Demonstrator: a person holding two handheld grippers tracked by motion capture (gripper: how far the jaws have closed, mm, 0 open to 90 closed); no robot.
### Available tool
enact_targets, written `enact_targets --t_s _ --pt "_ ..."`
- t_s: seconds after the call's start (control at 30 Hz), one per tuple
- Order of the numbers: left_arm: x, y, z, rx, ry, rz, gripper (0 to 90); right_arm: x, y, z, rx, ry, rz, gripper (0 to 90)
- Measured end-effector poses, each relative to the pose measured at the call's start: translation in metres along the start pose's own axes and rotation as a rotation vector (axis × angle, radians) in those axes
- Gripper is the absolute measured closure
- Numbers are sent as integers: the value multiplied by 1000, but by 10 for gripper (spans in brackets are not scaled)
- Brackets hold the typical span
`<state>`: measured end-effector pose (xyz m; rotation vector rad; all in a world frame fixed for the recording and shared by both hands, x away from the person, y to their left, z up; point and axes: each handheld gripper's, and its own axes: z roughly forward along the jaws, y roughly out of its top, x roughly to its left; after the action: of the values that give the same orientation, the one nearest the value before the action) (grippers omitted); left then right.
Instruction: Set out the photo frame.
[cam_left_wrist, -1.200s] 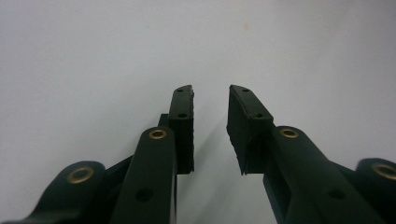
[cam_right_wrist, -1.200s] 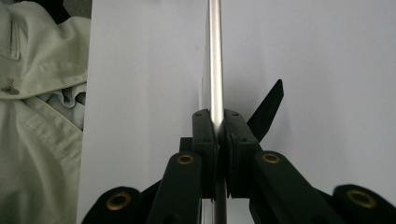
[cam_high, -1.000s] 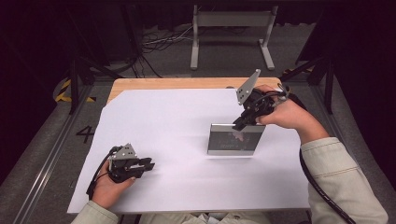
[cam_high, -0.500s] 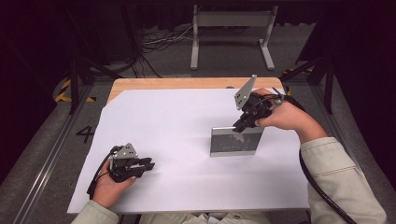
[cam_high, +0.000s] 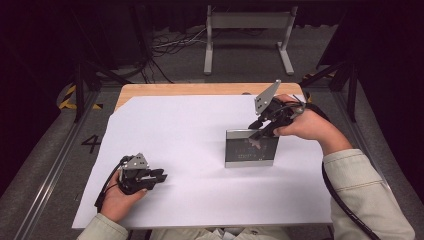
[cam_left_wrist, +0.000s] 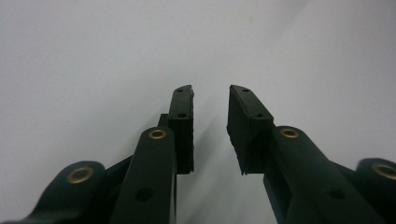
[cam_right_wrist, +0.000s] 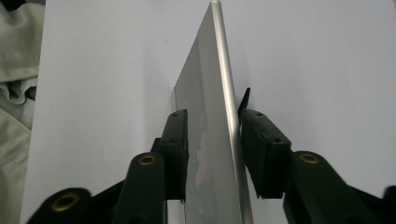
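A silver rectangular plate (cam_high: 250, 150) stands on its long edge on the white sheet (cam_high: 190, 130), right of the middle. My right gripper (cam_high: 260, 131) comes down on its top right edge from behind, shut on it. In the right gripper view the plate (cam_right_wrist: 210, 70) runs edge-on away from me, with one black pad against each face and my right gripper (cam_right_wrist: 212, 114) clamped around it. My left gripper (cam_high: 157, 177) lies on the sheet at the near left, pointing right. Its jaws stand slightly apart in the left gripper view, with nothing between them, so the left gripper (cam_left_wrist: 210, 93) is open.
The white sheet covers most of a wooden tabletop (cam_high: 190, 89), whose far edge shows behind it. A metal stand (cam_high: 247, 30) and cables lie on the floor beyond the table. A cable (cam_high: 345, 200) trails from the right gripper along the sleeve.
The right hand has shifted slightly left, and the plate it holds now stands a little more upright. The left gripper has not moved.
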<state>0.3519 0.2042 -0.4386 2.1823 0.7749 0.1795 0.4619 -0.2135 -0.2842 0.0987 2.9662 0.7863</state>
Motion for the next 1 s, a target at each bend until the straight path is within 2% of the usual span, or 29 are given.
enact_targets --t_s 0.07,0.33,0.37,0.43,0.53,1.0 --pt "0 0 0 -1 -6 -3 719 -1 -1 -2 -24 -17 14 551" --pt "1 2 2 -2 -4 4 717 -1 -4 -10 -71 -45 50 486" --pt "1 2 2 -3 -6 1 716 0 -7 -13 -95 -55 77 450" --pt "0 2 2 -4 -6 -1 715 1 -8 -15 -103 -55 86 448" --pt "1 4 2 -10 -2 2 708 6 -13 -21 -117 -80 97 416" --pt "3 7 4 -13 1 6 651 16 -45 -51 -157 -144 153 397"
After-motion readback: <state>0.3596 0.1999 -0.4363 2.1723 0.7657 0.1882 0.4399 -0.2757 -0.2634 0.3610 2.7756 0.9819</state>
